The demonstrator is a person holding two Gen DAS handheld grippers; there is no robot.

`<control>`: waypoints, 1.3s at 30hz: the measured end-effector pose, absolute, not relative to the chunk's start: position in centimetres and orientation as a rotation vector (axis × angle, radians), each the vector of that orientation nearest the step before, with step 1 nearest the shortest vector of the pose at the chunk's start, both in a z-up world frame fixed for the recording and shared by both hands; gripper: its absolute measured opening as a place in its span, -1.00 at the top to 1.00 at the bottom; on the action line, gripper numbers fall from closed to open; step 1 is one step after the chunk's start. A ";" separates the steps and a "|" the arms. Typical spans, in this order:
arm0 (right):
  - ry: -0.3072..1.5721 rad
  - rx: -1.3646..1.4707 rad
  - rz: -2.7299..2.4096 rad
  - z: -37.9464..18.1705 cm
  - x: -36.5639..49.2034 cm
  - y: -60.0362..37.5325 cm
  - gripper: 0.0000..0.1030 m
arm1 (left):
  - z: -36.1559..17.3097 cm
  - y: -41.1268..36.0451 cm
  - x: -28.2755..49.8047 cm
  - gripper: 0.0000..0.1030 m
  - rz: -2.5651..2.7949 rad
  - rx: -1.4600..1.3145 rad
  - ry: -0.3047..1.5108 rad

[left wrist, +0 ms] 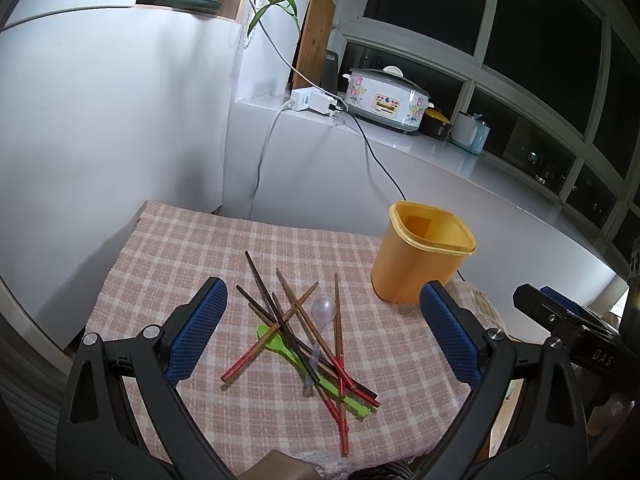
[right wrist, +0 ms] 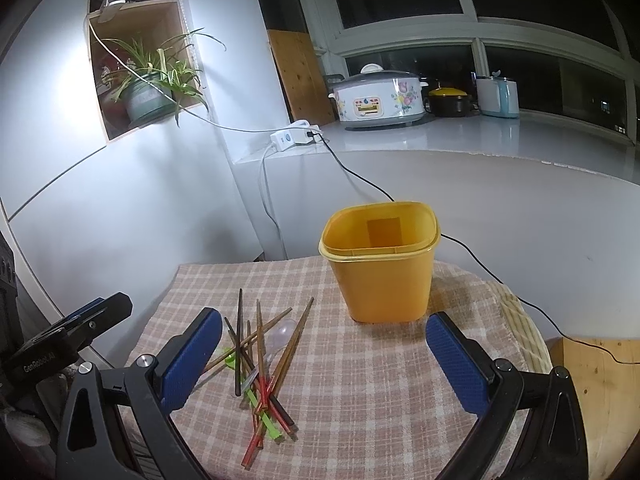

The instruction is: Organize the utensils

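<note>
Left wrist view: the left gripper (left wrist: pixel 320 332) is spread wide over the tangled chopsticks (left wrist: pixel 296 328) (green spoon (left wrist: pixel 304 356) beneath); isolate one topmost stick. Right wrist view: the right gripper (right wrist: pixel 324 360) is spread, empty; the yellow container (right wrist: pixel 380 264) stands upright beyond.

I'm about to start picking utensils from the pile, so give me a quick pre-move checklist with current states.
1. Left gripper open and empty: ok.
2. Right gripper open and empty: ok.
3. Tall yellow plastic container upright, mouth open: ok.
4. Container empty inside: ok, as far as the right wrist view shows.
5. Red-tipped wooden chopsticks separated for a clean single pick: not ok, crossed over the green plastic spoon and clear plastic spoon.
6. Checked pink cloth lying flat: ok.
</note>
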State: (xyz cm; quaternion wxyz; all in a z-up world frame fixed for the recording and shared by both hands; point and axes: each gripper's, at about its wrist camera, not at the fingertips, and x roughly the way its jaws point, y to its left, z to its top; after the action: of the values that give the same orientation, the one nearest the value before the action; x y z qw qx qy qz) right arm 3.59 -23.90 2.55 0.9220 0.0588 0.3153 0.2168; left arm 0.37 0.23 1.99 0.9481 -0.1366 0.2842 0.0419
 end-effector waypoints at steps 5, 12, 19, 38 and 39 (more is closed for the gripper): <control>0.645 0.122 0.447 2.6 3.6 -24.0 -1.00 | 2.1 0.2 0.4 -0.92 0.087 -0.278 0.575; 0.646 0.117 0.440 2.9 3.7 -23.9 -1.00 | 2.3 0.0 0.4 -0.92 0.084 -0.282 0.575; 0.651 0.112 0.442 2.8 4.0 -23.8 -1.00 | 2.4 -0.1 0.4 -0.92 0.085 -0.282 0.575; 0.653 0.101 0.429 2.5 4.3 -23.6 -1.00 | 2.1 0.1 0.2 -0.92 0.084 -0.287 0.571; 0.652 0.100 0.428 2.4 4.2 -23.6 -1.00 | 2.1 0.1 0.3 -0.92 0.084 -0.286 0.571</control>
State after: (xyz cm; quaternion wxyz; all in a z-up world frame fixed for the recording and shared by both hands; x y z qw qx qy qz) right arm 4.25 -23.58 2.42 0.9237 0.0486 0.3177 0.2087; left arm 0.25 0.06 2.11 0.9486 -0.1407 0.2804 0.0412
